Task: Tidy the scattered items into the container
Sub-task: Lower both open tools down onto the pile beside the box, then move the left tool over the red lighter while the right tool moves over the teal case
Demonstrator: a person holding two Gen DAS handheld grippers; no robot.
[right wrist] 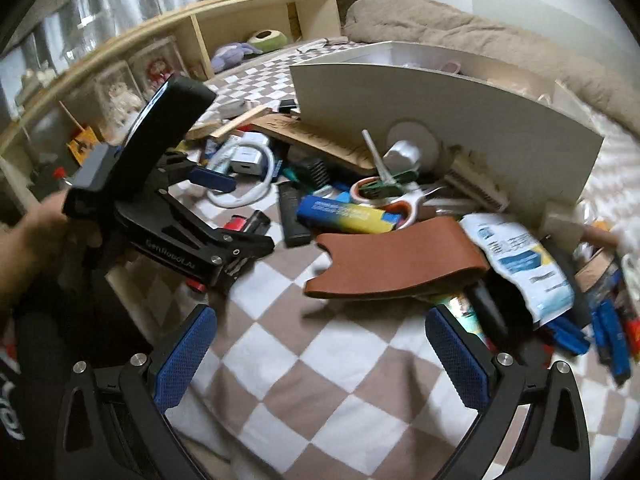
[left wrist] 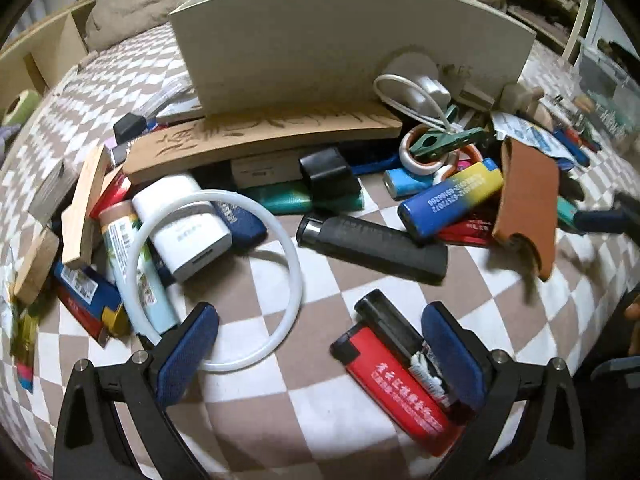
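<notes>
On the checked bedcover (left wrist: 280, 432) the clutter fans out below a pale box (left wrist: 320, 40) that fills the upper middle of the left wrist view.

At the left of that view a wood strip (left wrist: 86, 216) leans over a tube (left wrist: 136, 276) and a white charger (left wrist: 188, 228), with a thin white ring (left wrist: 294, 264) looped round the charger. The ring looks light and bendy; I would pinch its rim where it lies clear on the cloth.

In the lower middle the left gripper (left wrist: 320, 356) is spread wide and holds nothing. Its right pad sits just beside a red lighter (left wrist: 392, 388), which lies partly between the pads. The lighter looks small, hard and smooth, so it may slip; a grip across its flat sides at mid-body seems best.

Above it lies a black cylinder (left wrist: 372, 244), stiff and likely to roll, then a blue-and-yellow lighter (left wrist: 452, 196).

At the right a brown leather sleeve (left wrist: 528, 208) stands tilted on the pile; it looks soft and floppy, best taken by an edge.

In the right wrist view the right gripper (right wrist: 320, 356) is likewise spread and empty over bare cloth, the sleeve just above it in the frame.
</notes>
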